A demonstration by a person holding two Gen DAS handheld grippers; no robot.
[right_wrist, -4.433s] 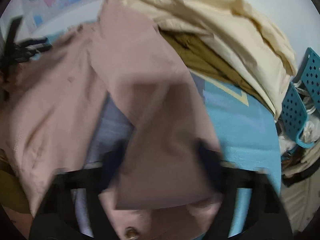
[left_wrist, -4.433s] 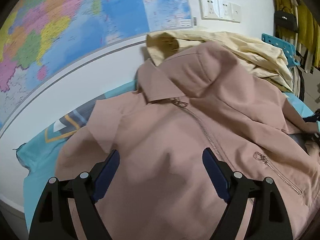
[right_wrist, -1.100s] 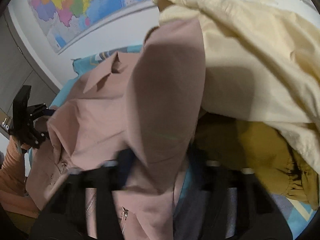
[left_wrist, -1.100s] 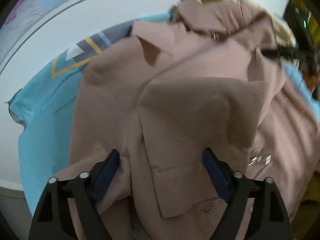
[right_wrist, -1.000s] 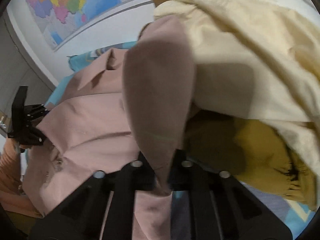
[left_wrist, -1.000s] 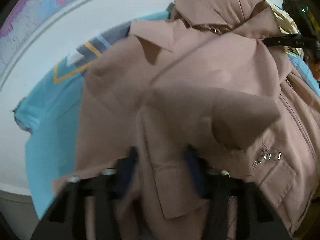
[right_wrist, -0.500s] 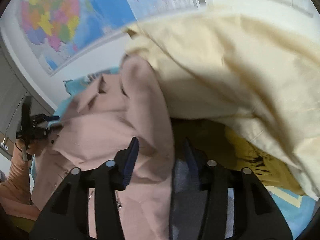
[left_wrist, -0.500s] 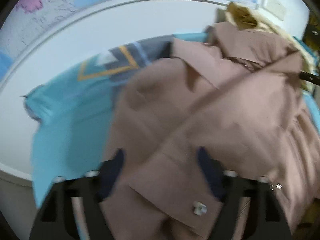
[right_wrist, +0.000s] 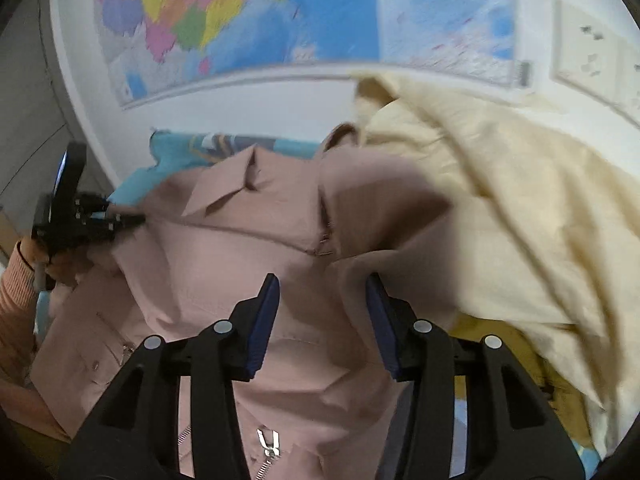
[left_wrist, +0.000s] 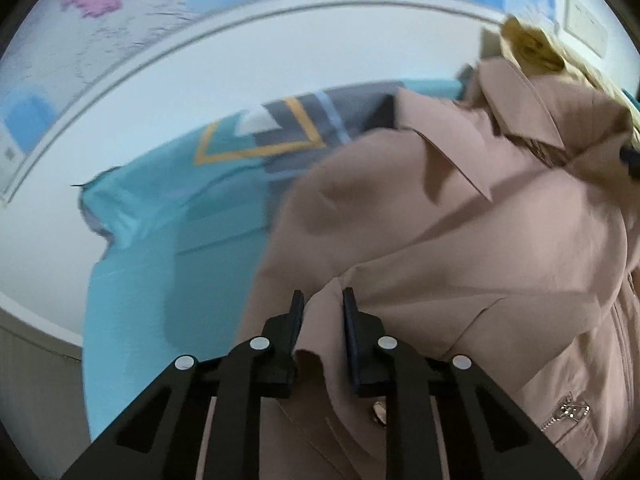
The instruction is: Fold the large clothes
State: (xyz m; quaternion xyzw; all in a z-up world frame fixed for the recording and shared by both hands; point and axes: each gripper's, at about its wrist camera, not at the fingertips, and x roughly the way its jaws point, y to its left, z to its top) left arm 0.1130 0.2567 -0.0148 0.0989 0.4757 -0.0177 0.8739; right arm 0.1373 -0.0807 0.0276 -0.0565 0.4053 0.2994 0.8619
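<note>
A dusty-pink zip jacket (left_wrist: 472,248) lies spread on a teal bed sheet (left_wrist: 132,280), collar toward the wall. My left gripper (left_wrist: 322,300) is shut on a fold of the pink jacket's sleeve cuff at the jacket's left side. In the right wrist view the same jacket (right_wrist: 248,264) fills the middle, with its collar (right_wrist: 224,196) up. My right gripper (right_wrist: 322,284) is open just above the jacket's right shoulder, with no cloth between its pads. The left gripper (right_wrist: 120,220) shows there at far left, pinching the jacket's edge.
A cream garment (right_wrist: 500,208) is heaped on the right over a mustard one (right_wrist: 500,340). A wall map (right_wrist: 248,20) and a socket panel (right_wrist: 584,60) are behind the bed. The sheet's left edge (left_wrist: 96,216) drops off beside the wall.
My left gripper has closed on the jacket's cuff and shifted left. My right gripper has let go of the sleeve it held, opened, and the sleeve now lies folded over the jacket.
</note>
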